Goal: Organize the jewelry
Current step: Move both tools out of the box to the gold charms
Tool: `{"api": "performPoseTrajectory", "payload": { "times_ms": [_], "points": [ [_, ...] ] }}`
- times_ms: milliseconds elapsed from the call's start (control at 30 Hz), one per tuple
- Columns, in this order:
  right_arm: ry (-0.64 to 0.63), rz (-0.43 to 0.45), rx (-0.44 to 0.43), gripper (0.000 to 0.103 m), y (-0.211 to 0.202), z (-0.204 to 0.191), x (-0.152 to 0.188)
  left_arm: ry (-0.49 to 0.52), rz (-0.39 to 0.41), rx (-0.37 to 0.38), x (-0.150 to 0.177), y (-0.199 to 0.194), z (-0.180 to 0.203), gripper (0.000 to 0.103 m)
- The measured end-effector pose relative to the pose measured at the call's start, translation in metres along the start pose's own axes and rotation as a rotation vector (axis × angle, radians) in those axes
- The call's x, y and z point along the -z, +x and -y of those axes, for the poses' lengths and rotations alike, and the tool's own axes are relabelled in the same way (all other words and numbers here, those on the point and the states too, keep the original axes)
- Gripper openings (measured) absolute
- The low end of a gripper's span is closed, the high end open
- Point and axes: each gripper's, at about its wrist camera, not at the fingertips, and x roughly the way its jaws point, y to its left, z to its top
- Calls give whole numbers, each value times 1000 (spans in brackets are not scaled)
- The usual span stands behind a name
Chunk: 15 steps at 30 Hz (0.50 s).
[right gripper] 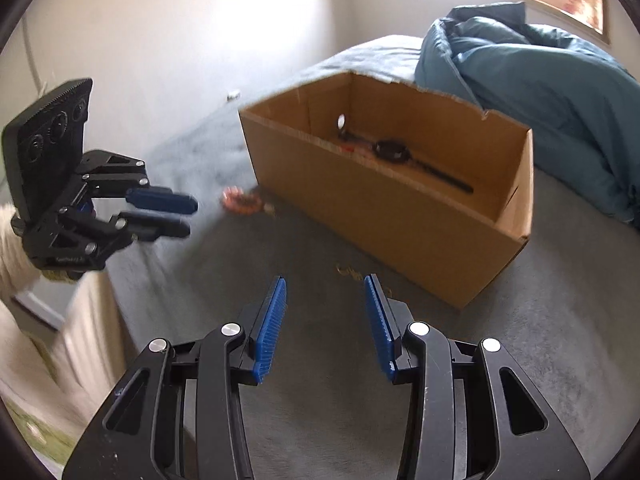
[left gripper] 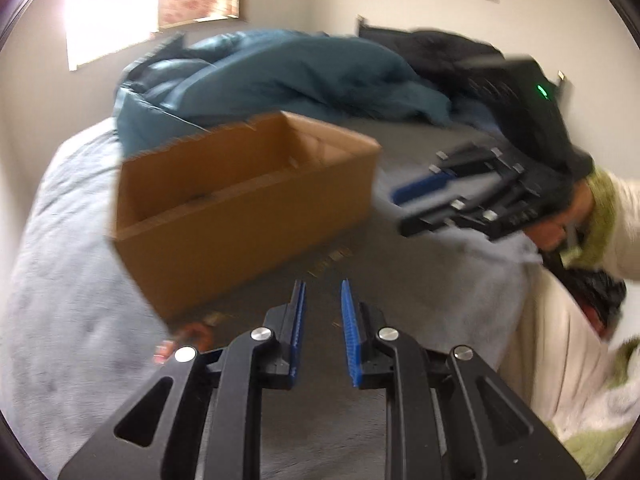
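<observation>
Both grippers empty: left gripper jaws a narrow gap apart, right gripper jaws spread wider. Thin gold chain lies on the grey bedspread, just beside the cardboard box. Likely light, limp, snag-prone; pinch a bunched section. Orange bracelet sits near the box's corner.

We see the cardboard box standing on the bed. In the box lies a watch. Behind the box, the heaped duvet rests on the bed. Just left of the box lies a bracelet, and just before the box lies a thin chain.
</observation>
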Motion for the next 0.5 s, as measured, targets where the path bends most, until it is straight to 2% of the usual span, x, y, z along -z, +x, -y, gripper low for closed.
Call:
{"api": "performPoseTrajectory", "payload": {
  "times_ms": [100,233,500],
  "points": [
    [-20,-32,-2,39,21,13,5,14,-44,46,9,28,7,17],
    [-43,-58,-5,37,46,29,9,31,-101,65,14,61,11,17],
    [-150,-94,-19,32,76,39,13,71,-165,55,15,91,9,20]
  ]
}}
